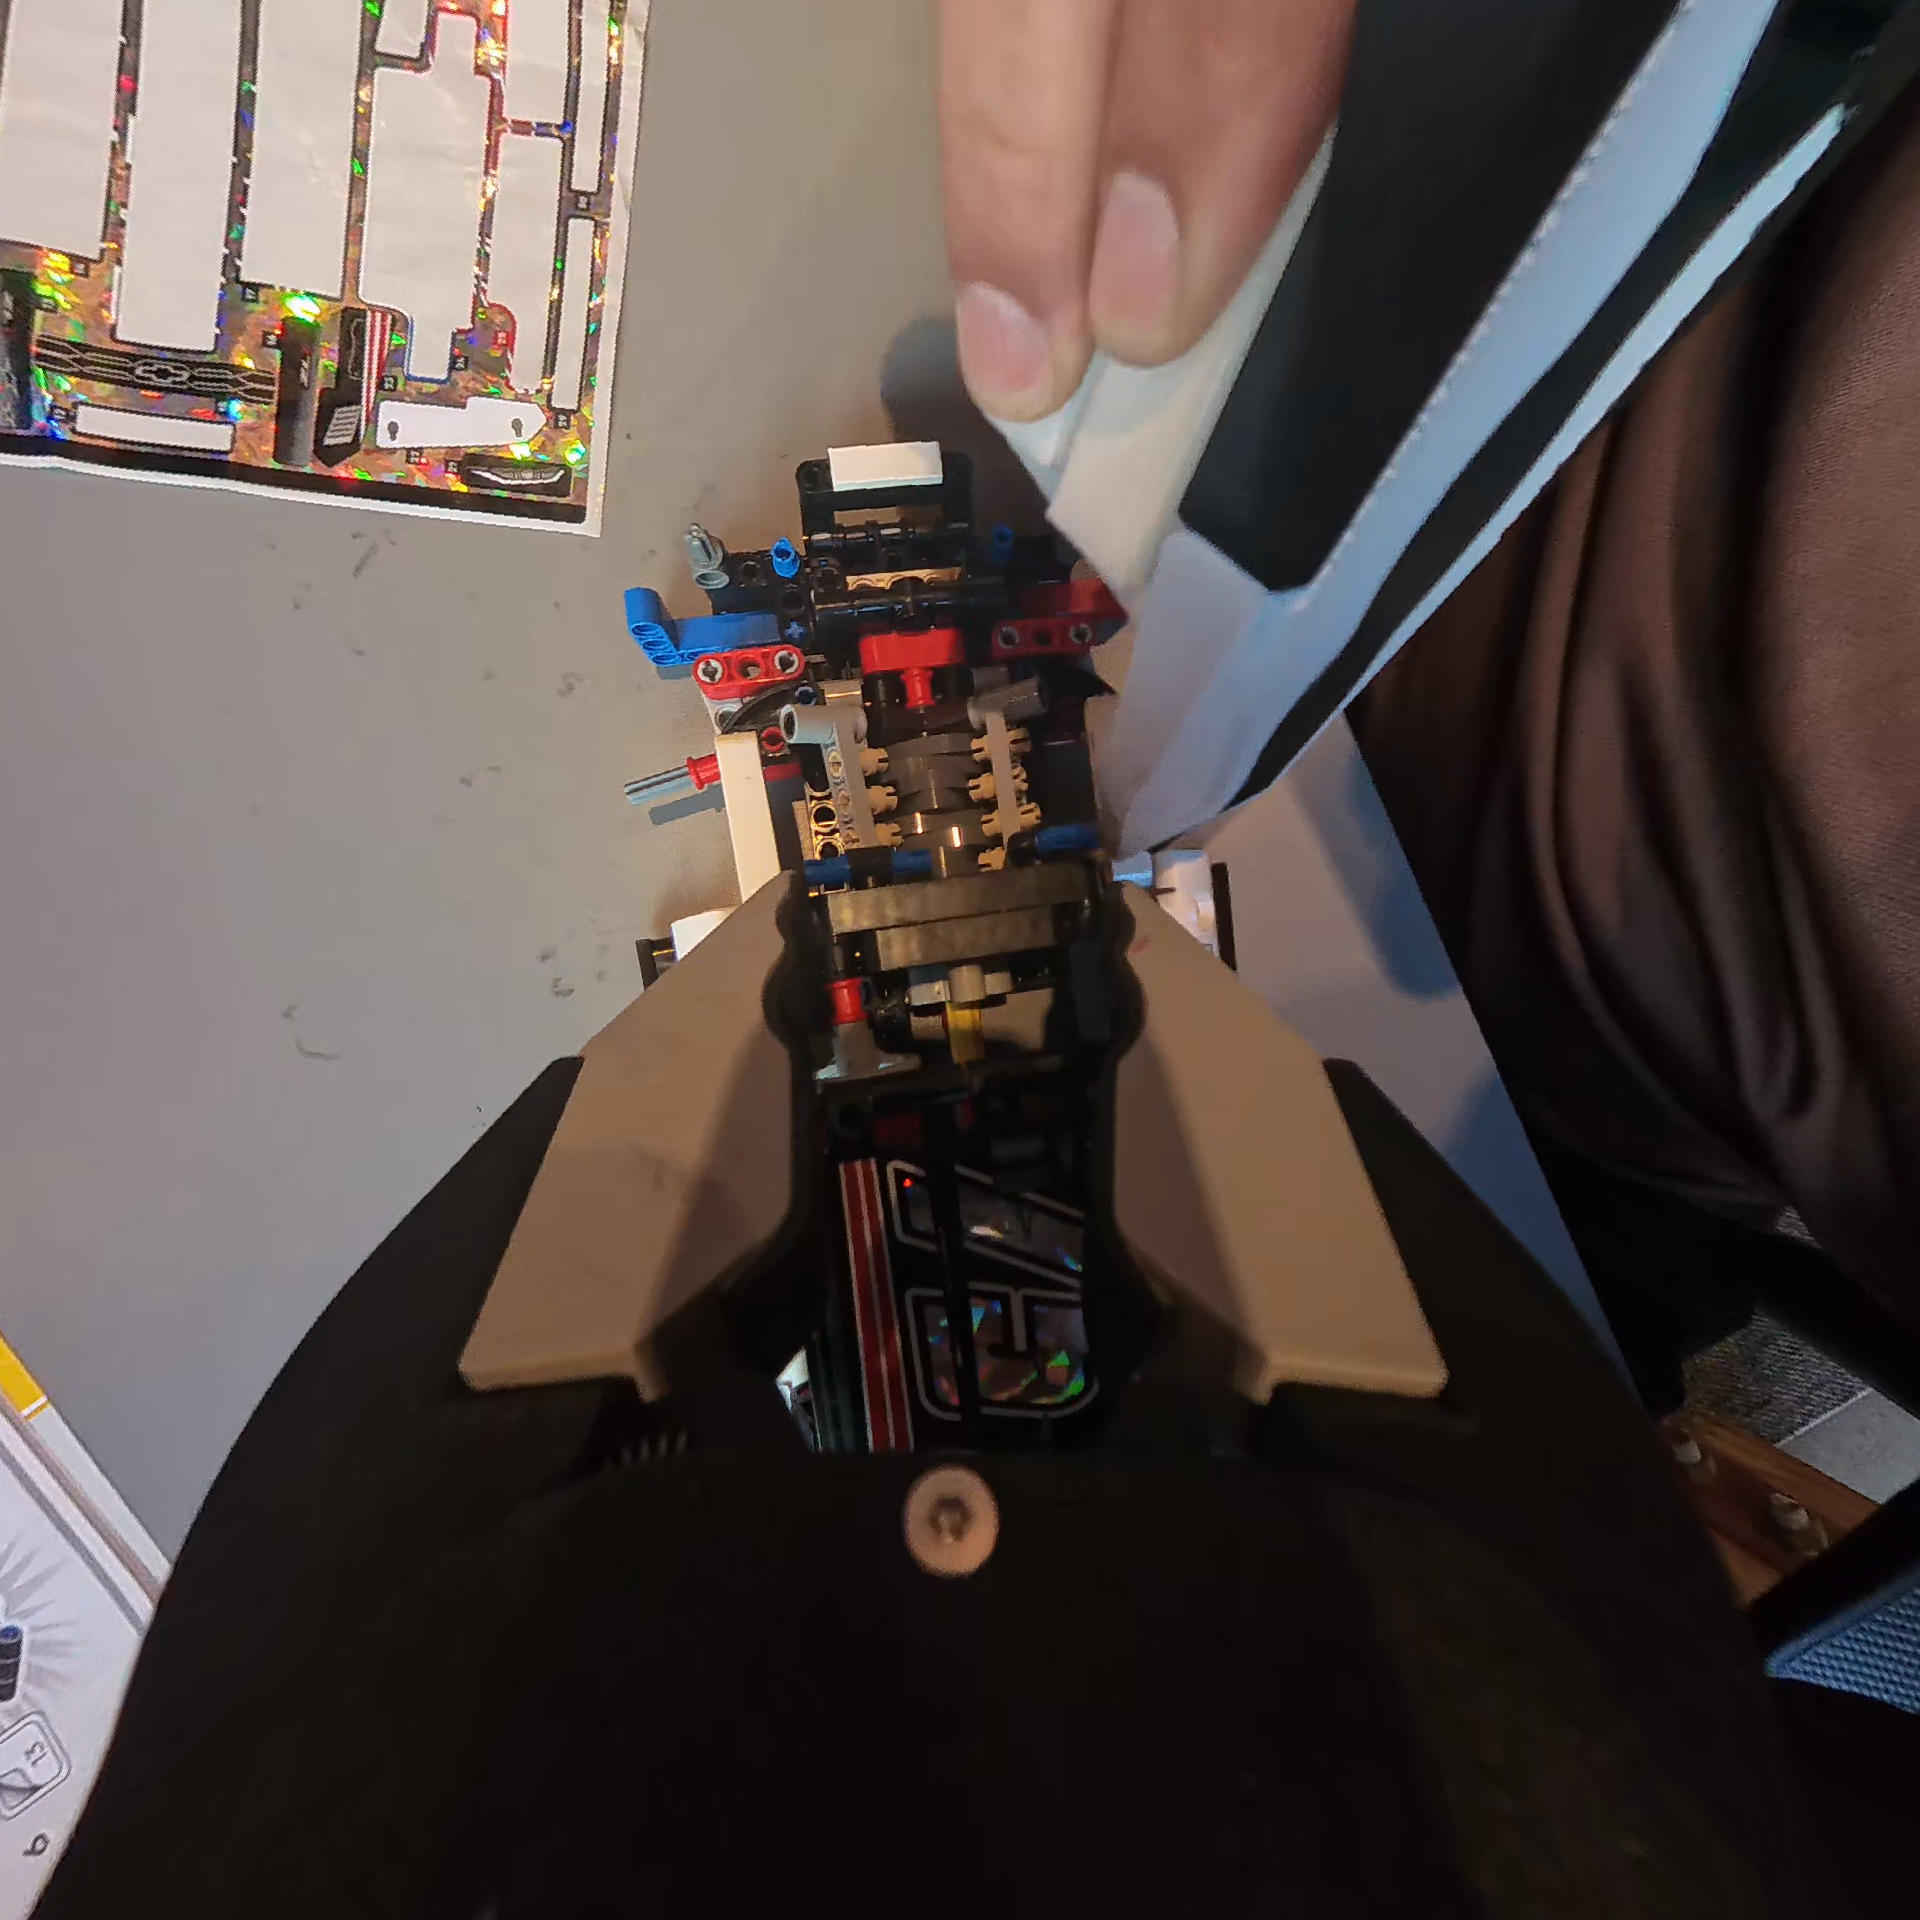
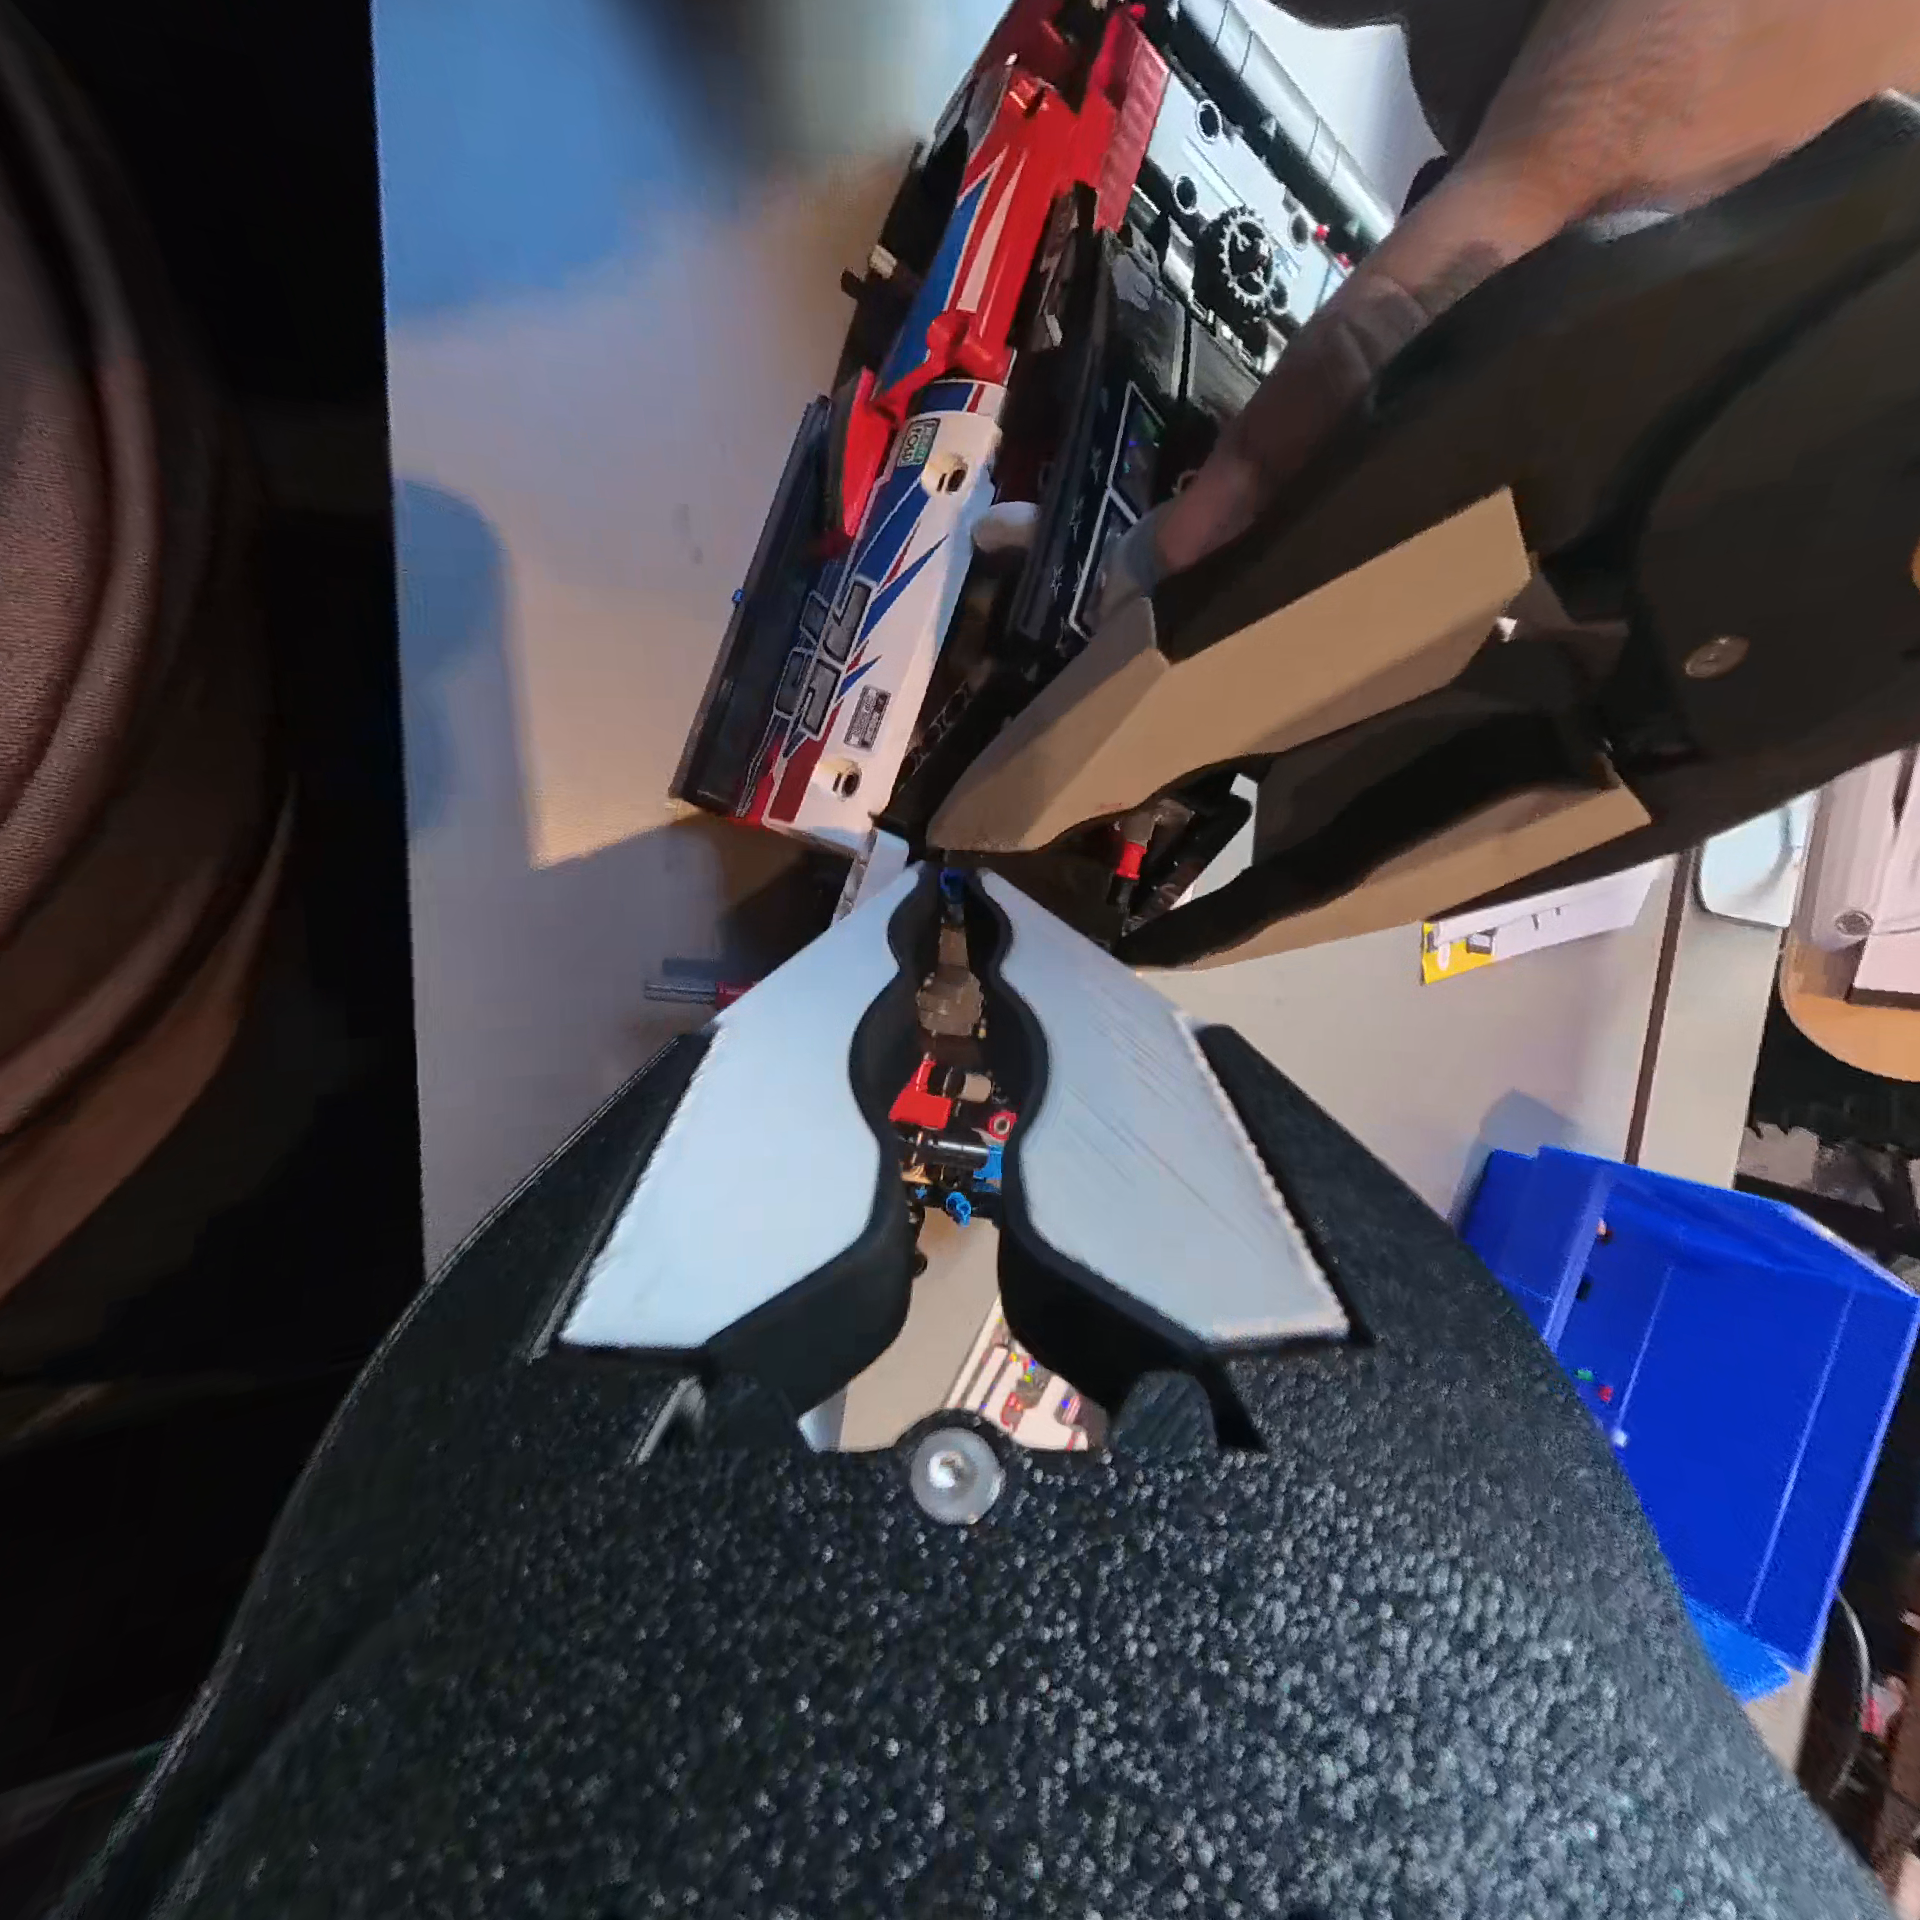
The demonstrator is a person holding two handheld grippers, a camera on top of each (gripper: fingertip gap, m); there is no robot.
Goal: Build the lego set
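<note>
Left gripper has its tan fingers clamped on both sides of the lego car chassis, gripping the black mid-section just behind the exposed engine block with its grey pistons and tan pins. The chassis rests on the grey table, nose pointing away from the camera, with blue and red beams sticking out near the far end.

Right gripper comes in from the side; its white fingers are nearly together at the tips, pinched around a small blue pin area at the chassis edge. Cannot tell for sure whether they actually grip the pin or just touch it.

Only the left wrist view shows the holographic sticker sheet, mostly peeled, on the table top-left, plus a corner of the instruction booklet at bottom-left. It also shows a hand wrapped on the right gripper's body.

Only the right wrist view shows the car's side panel, white with red and blue decals, a black gear on the far side, and a blue storage bin off the table to the right.
</note>
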